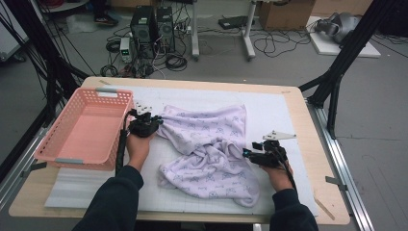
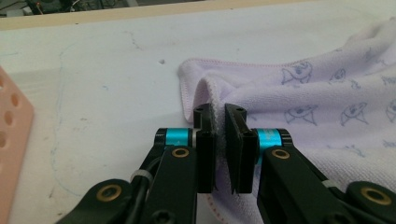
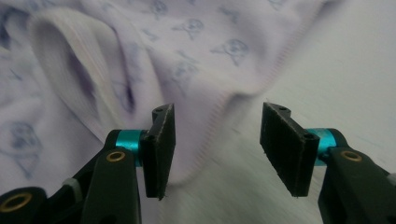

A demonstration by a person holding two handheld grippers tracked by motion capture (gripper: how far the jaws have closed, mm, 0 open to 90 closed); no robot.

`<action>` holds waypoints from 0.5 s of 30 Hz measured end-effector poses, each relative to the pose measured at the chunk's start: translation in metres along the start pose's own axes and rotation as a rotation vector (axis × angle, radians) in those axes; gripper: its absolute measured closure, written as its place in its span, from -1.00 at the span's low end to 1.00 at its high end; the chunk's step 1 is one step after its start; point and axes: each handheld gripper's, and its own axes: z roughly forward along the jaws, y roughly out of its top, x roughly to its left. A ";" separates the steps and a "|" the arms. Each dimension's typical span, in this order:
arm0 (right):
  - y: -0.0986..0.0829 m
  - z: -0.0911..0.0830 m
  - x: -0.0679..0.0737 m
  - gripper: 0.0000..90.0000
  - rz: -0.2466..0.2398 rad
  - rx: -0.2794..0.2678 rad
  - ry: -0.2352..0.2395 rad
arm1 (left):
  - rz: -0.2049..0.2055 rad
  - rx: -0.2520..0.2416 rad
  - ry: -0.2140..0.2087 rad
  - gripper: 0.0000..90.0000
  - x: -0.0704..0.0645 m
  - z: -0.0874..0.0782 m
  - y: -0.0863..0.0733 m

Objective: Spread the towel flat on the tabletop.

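A pale lilac towel [image 1: 207, 149] printed with small fish lies crumpled on the white mat. My left gripper [image 1: 156, 121] sits at the towel's far left corner, shut on a raised fold of the towel [image 2: 261, 93] near its pink-stitched hem; the cloth is pinched between the jaws of the left gripper [image 2: 220, 140]. At the towel's right edge, my right gripper [image 1: 246, 153] stands open. In the right gripper view the towel [image 3: 140, 51] has its hemmed edge lying between the wide-apart jaws of the right gripper [image 3: 217, 149], touching neither pad clearly.
A pink plastic basket [image 1: 45, 144] stands at the left of the table, close beside my left hand. The white mat [image 1: 274, 108] covers most of the wooden table [image 1: 315, 159]. Computers and cables lie on the floor beyond the table.
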 end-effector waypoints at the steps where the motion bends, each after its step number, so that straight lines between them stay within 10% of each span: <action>1: 0.003 0.003 0.004 -0.01 -0.008 -0.004 0.008 | -0.002 0.001 -0.010 0.79 -0.001 0.000 -0.001; 9: 0.010 0.031 0.024 0.14 -0.091 0.095 -0.007 | -0.045 -0.017 -0.126 0.25 -0.003 -0.003 -0.003; 12: 0.011 0.030 0.021 0.77 -0.080 0.105 0.075 | -0.051 -0.023 -0.157 0.08 -0.004 -0.006 -0.002; 15: 0.016 0.030 0.018 0.89 -0.122 0.113 0.054 | -0.037 -0.019 -0.179 -0.01 -0.008 -0.009 -0.001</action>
